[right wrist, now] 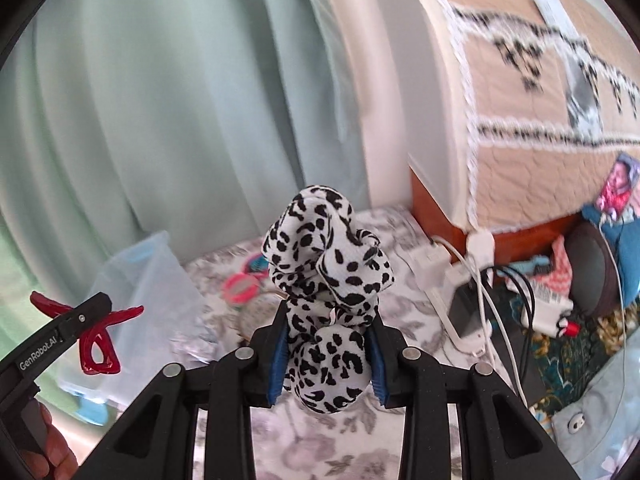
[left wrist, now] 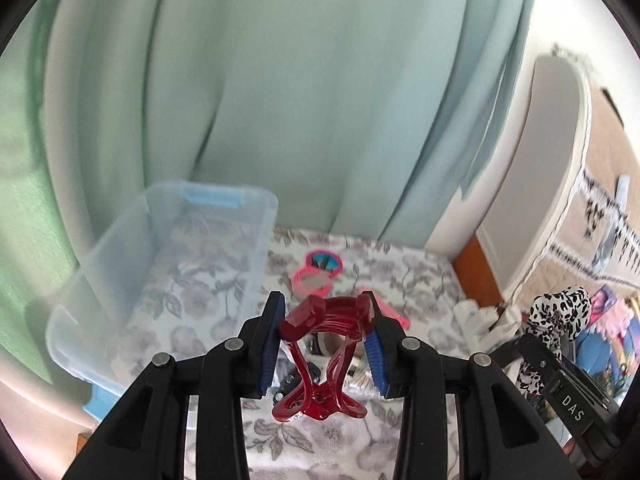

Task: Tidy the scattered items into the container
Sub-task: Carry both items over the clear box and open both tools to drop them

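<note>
My left gripper (left wrist: 325, 308) is shut on a dark red hair claw clip (left wrist: 320, 356) and holds it above the floral bed sheet, to the right of the clear plastic bin (left wrist: 160, 264). The clip also shows in the right wrist view (right wrist: 96, 336). My right gripper (right wrist: 328, 320) is shut on a black-and-white spotted scrunchie (right wrist: 328, 276), held above the sheet; the scrunchie shows in the left wrist view (left wrist: 560, 312) at the right. A pink round compact mirror (left wrist: 316, 276) lies open on the sheet beyond the clip. The bin holds nothing that I can see.
Small items lie on the sheet under the left gripper, partly hidden. A pale green curtain hangs behind the bin. A white power strip with cables (right wrist: 472, 280) and a quilted headboard (right wrist: 540, 120) stand at the right, with clutter below.
</note>
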